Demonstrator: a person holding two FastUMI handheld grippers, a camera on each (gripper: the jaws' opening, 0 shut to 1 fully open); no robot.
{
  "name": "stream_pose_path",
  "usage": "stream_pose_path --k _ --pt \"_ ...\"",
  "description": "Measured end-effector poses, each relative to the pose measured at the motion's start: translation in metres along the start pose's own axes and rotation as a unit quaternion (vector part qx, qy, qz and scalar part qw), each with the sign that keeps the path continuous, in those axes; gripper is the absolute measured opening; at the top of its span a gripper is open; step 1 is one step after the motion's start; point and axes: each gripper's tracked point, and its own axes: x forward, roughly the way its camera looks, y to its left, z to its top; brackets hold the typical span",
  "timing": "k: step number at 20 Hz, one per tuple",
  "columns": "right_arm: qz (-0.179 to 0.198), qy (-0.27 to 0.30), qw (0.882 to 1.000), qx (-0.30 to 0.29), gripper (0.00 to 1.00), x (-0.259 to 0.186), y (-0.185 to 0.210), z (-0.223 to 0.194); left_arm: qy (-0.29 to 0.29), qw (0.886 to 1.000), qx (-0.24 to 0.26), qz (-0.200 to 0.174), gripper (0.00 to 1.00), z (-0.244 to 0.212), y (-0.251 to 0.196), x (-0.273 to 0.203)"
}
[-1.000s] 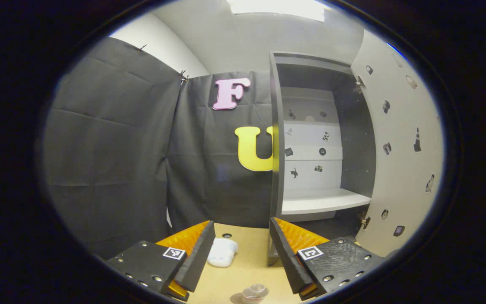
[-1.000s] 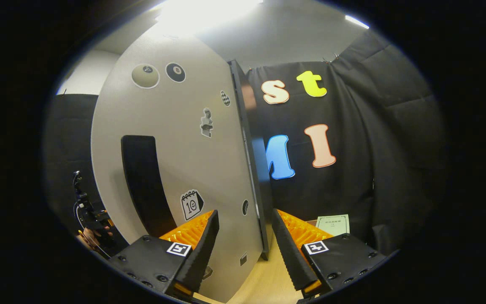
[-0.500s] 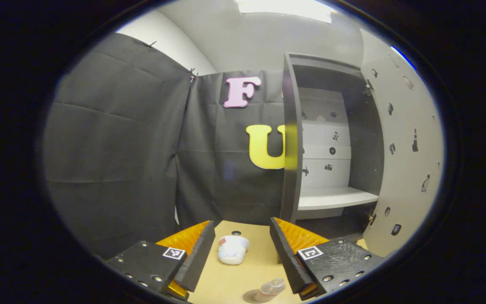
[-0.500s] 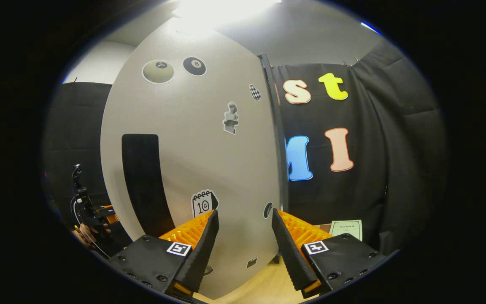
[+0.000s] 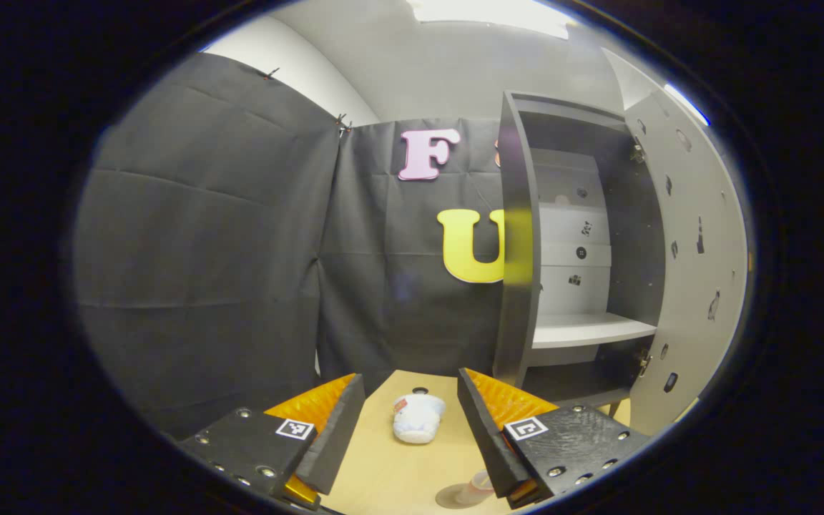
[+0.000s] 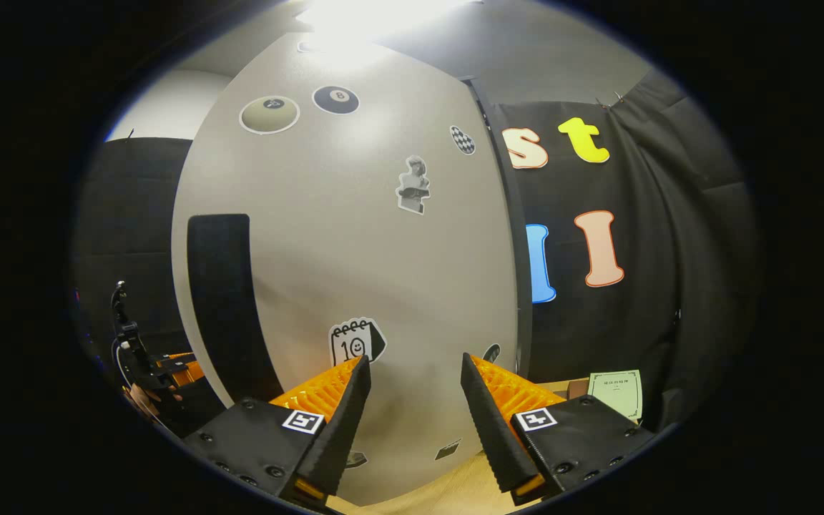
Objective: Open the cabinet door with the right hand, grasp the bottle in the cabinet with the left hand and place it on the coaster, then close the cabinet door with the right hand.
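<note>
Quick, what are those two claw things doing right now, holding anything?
Left gripper: open, holding nothing, above the table.
Right gripper: open, holding nothing, fingers facing the cabinet door.

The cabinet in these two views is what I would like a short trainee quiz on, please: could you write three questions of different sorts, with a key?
1. True or false: in the left gripper view, the cabinet door is swung open, so the shelf inside can be seen.
2. What do the fingers of the left hand-held gripper press on? A) nothing, they stand apart; B) a bottle; C) the door's edge.
3. Fill in: in the right gripper view, the black handle strip on the door lies to the picture's ____ of the right hand-held gripper.

Key: 1 true; 2 A; 3 left.
</note>
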Motion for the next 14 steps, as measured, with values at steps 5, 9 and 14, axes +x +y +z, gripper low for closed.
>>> stream_pose_path --k 5,9,14 --pt "-0.014 -0.004 1.000 -0.003 0.84 0.018 0.008 -0.003 0.005 1.000 0.000 0.020 0.82 -0.007 0.025 -0.002" --pt "-0.010 -0.004 1.000 0.004 0.84 0.036 0.021 -0.004 0.009 1.000 -0.004 0.030 0.80 -0.008 0.029 -0.002" --pt "-0.010 0.002 1.000 -0.003 0.84 0.070 0.034 -0.007 0.012 0.999 0.000 0.046 0.83 -0.009 0.034 -0.005"
